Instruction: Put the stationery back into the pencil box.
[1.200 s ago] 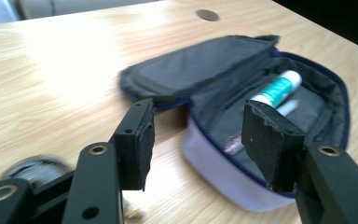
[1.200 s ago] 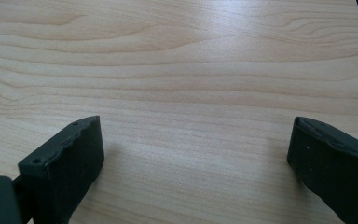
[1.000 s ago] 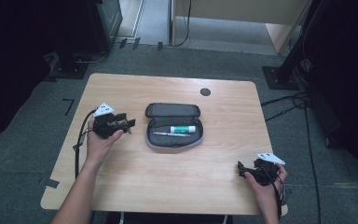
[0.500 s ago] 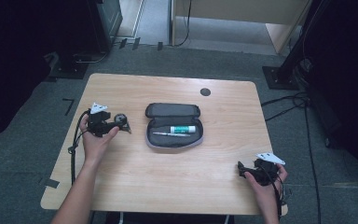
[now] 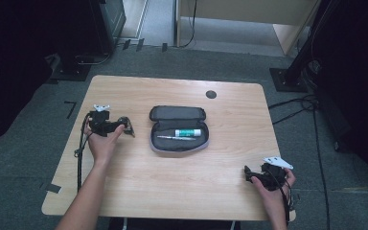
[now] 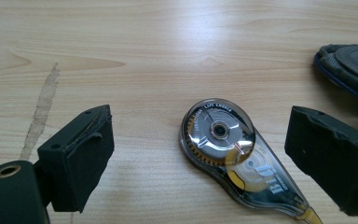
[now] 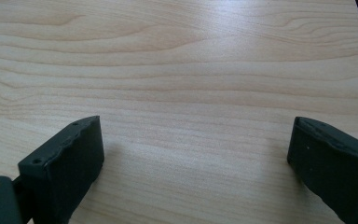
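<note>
A clear correction-tape dispenser (image 6: 233,154) lies flat on the wooden table (image 5: 172,191), between the jaws of my left gripper (image 6: 200,135). Those jaws have just been opening and stand wide, both pads clear of the dispenser. In the high view my left gripper (image 5: 124,127) sits left of an open dark pencil case (image 5: 177,114), whose corner (image 6: 354,65) also appears in the left gripper view. The case holds a white-and-green tube (image 5: 188,132) and a pen (image 5: 172,138). My right gripper (image 5: 248,173) rests near the table's front right corner, open over bare wood (image 7: 196,154).
A round black grommet hole (image 5: 211,94) lies behind the case. The left gripper's cable (image 5: 80,153) trails toward the table's left edge. A pale streak (image 6: 42,112) marks the wood. Dark stands and cables surround the table on the floor.
My left gripper shifted left and down, away from the case. Its jaws opened and let go of the tape dispenser, which now lies on the table. The right hand stayed put.
</note>
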Demonstrator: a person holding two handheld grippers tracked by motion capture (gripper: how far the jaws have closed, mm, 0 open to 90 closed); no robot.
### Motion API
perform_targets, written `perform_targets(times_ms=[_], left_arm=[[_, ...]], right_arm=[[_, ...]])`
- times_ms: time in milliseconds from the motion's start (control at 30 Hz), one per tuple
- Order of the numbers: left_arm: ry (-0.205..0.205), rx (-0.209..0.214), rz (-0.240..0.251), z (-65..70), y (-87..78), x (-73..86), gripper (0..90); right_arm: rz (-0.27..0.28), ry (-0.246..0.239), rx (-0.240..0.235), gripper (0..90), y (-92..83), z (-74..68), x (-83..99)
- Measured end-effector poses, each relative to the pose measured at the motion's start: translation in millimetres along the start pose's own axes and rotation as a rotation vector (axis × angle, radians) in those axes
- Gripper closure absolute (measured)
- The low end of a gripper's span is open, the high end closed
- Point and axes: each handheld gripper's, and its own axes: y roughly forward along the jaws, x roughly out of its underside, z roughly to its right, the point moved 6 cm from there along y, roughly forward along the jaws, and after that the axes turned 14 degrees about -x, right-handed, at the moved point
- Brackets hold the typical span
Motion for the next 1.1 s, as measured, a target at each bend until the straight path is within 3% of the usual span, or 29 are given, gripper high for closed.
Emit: perform_targets(times_ms=[233,567,600,800,933,1100], left_arm=[[-0.001,-0.034,-0.016,4.9,10.2,1.0,8.5],[0.058,-0.069,-0.03,21.9,15.3,2.5,10.0],[0.06,-0.067,-0.027,23.1,15.2,2.5,14.3],[0.105,-0.073,-0.05,29.0,21.6,5.5,16.6],[0.145,-0.079,-0.031,31.4,23.4,7.1,31.3],[0.196,-0.057,-0.016,32.1,23.0,8.7,38.0]], right_arm=[[-0.002,-0.002,-0.003,3.1,0.1,-0.4,0.0],[-0.002,-0.002,-0.003,3.1,0.1,-0.4,0.0],[-0.002,-0.002,-0.003,3.1,0.1,-0.4,0.0],[-0.002,-0.002,-0.003,3.1,0.1,-0.4,0.0],[-0.002,-0.002,-0.003,3.1,0.1,-0.4,0.0],[-0.002,-0.001,-0.003,3.2,0.0,-0.6,0.1]])
